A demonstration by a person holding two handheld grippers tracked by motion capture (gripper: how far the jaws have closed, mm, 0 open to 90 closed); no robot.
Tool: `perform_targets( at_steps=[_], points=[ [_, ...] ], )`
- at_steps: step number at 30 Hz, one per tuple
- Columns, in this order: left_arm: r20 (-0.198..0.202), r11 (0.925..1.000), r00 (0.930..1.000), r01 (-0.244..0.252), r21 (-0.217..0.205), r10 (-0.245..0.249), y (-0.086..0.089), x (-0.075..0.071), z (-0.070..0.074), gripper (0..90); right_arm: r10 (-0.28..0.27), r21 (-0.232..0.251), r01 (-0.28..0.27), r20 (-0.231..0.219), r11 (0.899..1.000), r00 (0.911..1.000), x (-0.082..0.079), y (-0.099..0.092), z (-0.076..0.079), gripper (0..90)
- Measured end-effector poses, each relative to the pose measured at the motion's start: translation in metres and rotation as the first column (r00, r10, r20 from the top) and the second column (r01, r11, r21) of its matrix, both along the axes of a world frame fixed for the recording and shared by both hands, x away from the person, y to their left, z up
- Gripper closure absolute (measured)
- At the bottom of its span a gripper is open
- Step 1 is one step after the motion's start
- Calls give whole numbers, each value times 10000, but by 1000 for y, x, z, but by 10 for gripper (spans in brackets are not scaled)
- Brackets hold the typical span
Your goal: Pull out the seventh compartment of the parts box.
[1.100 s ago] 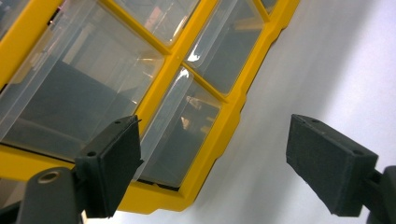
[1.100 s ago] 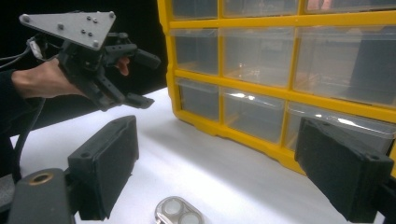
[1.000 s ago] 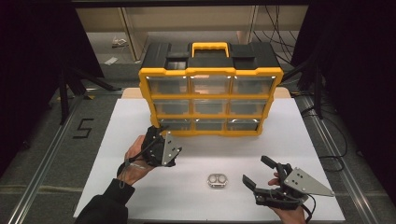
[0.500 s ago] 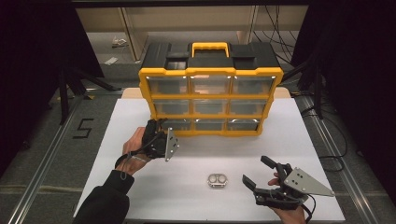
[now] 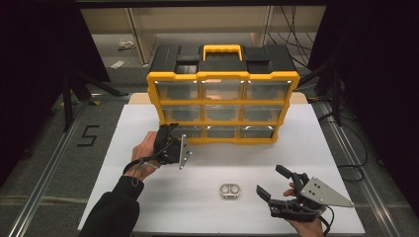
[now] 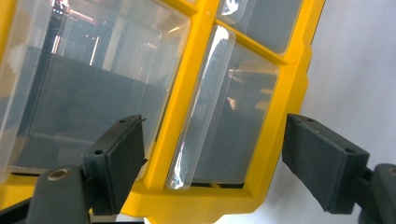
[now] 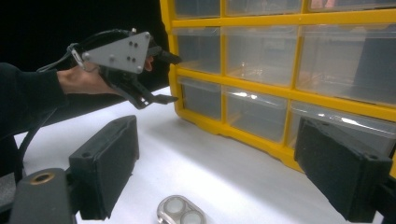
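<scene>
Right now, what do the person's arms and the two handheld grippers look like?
Both grippers are black with two blocky, flat-faced jaws. The left gripper and the right gripper each carry a grey three-cornered plate dotted with small screws. A thin black cable trails from the right one. The left arm wears a dark sleeve.

high view: above my side, looks forward and down on table [image 5: 148, 123], far | left gripper view: tilted, hard up against organizer [image 6: 196, 93] bottom-left drawer [image 6: 229, 121] | right gripper view: low over table, faces organizer front, mid-range | shared: all three catch organizer; high + right both catch my left gripper [image 7: 166, 79]
</scene>
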State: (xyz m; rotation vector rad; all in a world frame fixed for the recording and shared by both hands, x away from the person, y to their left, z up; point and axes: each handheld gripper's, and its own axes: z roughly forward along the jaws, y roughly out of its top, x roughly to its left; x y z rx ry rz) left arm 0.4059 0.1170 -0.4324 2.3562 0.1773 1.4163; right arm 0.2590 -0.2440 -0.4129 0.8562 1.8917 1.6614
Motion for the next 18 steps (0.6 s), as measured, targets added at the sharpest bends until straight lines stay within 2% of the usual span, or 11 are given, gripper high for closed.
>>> perform_targets(
  at_steps=[4, 8, 9, 16, 18],
  points=[
    [197, 9993, 9998, -57, 377, 49, -2, 2, -3, 215, -4, -61, 4, -21, 10000, 10000, 0, 0, 0, 149],
    [412, 9988, 9991, -138, 474, 119, -2, 5, -5, 223, 7, -3, -7, -12, 10000, 10000, 0, 0, 0, 149],
    [611, 9981, 9981, -157, 603, 120, -3, 7, -7, 226, 6, -33, -6, -17, 10000, 10000, 0, 0, 0, 149],
    [818, 9943, 9964, -320, 1018, 237, -4, 13, -14, 235, 36, -8, -36, 12, 10000, 10000, 0, 0, 0, 150],
    [989, 9930, 9946, -434, 1095, 326, -5, 14, -17, 239, 15, -58, -15, -22, 10000, 10000, 0, 0, 0, 150]
  ],
)
